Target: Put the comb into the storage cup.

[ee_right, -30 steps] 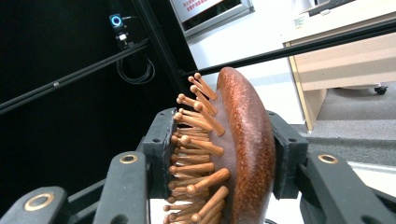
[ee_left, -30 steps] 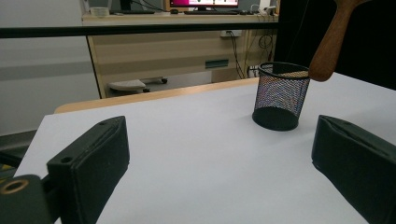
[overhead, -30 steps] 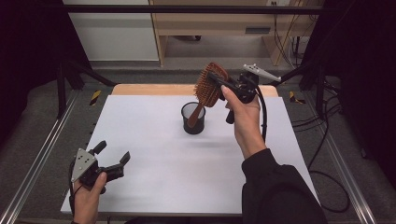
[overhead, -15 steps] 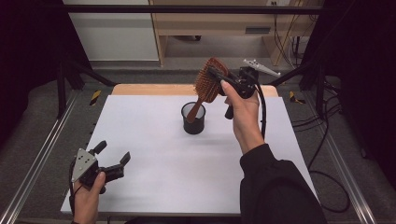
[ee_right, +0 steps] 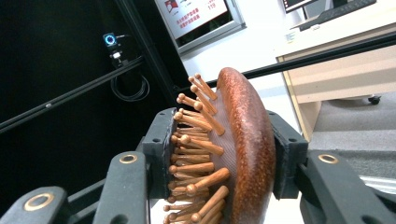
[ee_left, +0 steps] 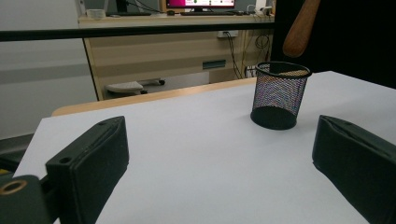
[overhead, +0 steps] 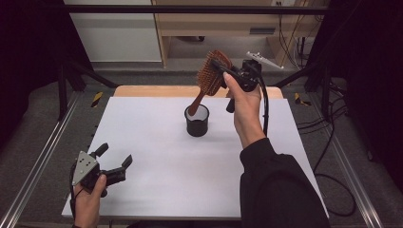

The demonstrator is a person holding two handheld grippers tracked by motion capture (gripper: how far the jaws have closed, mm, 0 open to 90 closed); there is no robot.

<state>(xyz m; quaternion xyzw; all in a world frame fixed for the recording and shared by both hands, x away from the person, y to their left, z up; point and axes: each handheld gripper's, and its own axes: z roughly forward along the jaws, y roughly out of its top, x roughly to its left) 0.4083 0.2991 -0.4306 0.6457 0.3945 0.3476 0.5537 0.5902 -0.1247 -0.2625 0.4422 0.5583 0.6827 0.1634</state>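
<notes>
While your right gripper point(overhead: 222, 71) is clamping the wooden hairbrush point(overhead: 210, 80) by its head, one jaw on the bristles and one on the domed back, you are holding it tilted in the air so the handle is pointing down toward the black mesh cup point(overhead: 197, 120). From the left gripper view the handle tip is hanging just above the cup's rim, not inside it. That head grip is probably leaving the handle free to pass through the cup's mouth. Your left gripper point(overhead: 113, 161) is resting low at the near left corner of the white surface point(overhead: 152, 156), jaws apart and holding nothing, well clear of the cup.
</notes>
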